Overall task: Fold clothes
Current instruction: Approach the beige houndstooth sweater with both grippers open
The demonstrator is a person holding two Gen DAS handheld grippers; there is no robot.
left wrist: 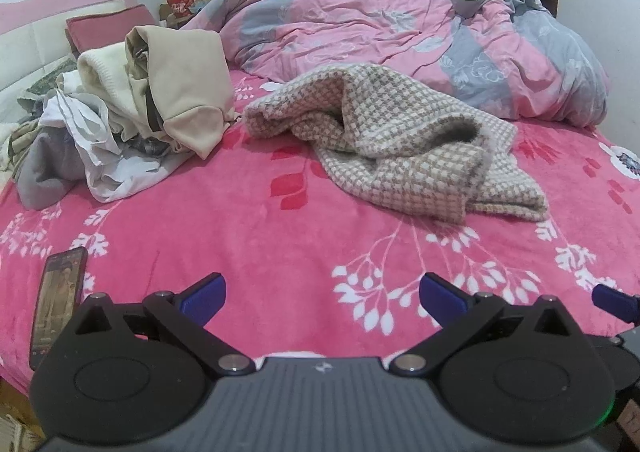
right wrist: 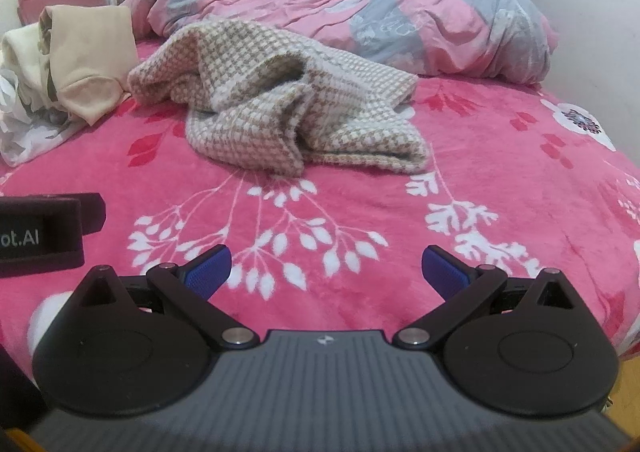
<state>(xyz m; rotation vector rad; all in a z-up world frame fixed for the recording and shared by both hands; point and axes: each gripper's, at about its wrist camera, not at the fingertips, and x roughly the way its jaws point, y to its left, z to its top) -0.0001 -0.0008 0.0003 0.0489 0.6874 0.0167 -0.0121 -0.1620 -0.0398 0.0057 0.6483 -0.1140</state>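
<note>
I had both claws spread wide with nothing between their blue pads: the left claw (left wrist: 323,298) and the right claw (right wrist: 326,270) each hung low over the near part of the bed (left wrist: 248,244), above the pink sheet with white leaf prints. The sweater (left wrist: 384,144), a beige-and-white checked knit, lay crumpled in a heap at mid-bed, ahead of both claws and well apart from them; in the right view it sat slightly left of centre (right wrist: 280,112). A pile of clothes (left wrist: 132,108) stood to the sweater's left, near it, with a tan garment (left wrist: 184,76) on top and white and grey pieces spilling below. A rumpled pink-and-grey quilt (left wrist: 400,32) filled the far side of the bed behind the sweater. A phone (left wrist: 58,300) with its screen lit lay on the sheet at the near left edge, just beside the left claw's housing. In the left view a blue pad of the right claw showed at the right edge (left wrist: 612,298); in the right view a dark housing of the left claw, with white lettering, showed at the left edge (right wrist: 40,232).
</note>
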